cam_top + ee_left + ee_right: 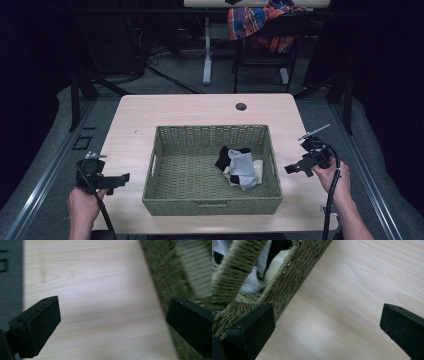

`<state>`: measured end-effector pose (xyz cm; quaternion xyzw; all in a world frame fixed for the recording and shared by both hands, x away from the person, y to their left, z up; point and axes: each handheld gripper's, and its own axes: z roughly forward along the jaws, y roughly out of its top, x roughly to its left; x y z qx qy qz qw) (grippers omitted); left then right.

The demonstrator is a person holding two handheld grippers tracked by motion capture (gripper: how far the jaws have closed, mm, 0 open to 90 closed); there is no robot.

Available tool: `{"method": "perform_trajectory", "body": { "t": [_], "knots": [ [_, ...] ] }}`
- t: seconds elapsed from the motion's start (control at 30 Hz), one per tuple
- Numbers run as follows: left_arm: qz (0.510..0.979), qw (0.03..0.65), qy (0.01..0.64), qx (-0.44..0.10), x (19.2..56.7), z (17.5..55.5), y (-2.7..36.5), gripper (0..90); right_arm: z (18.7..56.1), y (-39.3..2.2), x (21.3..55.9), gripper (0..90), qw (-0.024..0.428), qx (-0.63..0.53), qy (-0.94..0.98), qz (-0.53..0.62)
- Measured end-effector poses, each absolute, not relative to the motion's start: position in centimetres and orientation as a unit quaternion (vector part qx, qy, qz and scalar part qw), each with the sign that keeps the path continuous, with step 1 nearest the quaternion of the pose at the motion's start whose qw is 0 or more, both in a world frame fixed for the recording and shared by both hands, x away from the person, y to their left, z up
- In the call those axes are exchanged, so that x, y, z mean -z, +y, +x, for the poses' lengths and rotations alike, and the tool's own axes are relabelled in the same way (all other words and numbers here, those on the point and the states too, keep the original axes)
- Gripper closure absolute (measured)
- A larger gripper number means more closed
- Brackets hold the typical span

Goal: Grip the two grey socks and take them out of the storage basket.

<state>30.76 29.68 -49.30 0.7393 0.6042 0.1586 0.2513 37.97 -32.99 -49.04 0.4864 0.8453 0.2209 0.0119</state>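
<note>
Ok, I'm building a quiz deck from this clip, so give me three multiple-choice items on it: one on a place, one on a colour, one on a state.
1. Where does the bundle of grey, black and cream socks lie?
A. in the right half of the green woven basket
B. on the light wooden table, outside the basket
C. on the chair behind the table

2. What colour is the basket?
A. red
B. olive green
C. white

3. How do the jaws of the left gripper and right gripper stand?
A. both shut on socks
B. left shut, right open
C. both open and empty

Answers:
1 A: the high view shows the socks inside the basket, toward its right wall.
2 B: the weave is olive green.
3 C: each gripper view shows its jaws wide apart over bare table.
</note>
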Motion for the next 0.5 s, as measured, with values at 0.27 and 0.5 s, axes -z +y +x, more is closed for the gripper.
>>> {"method": "perform_trajectory", "body": {
  "t": [0.27,0.5],
  "knots": [
    [0.749,0.226,0.596,-0.180,49.42,30.81,29.36,0.0,38.08,-33.05,49.18,0.0,0.014,-0.199,0.853,0.483],
    [0.752,0.224,0.594,-0.178,49.48,30.87,29.29,0.0,37.98,-32.81,48.59,0.0,0.038,-0.190,0.855,0.482]
  ]
}}
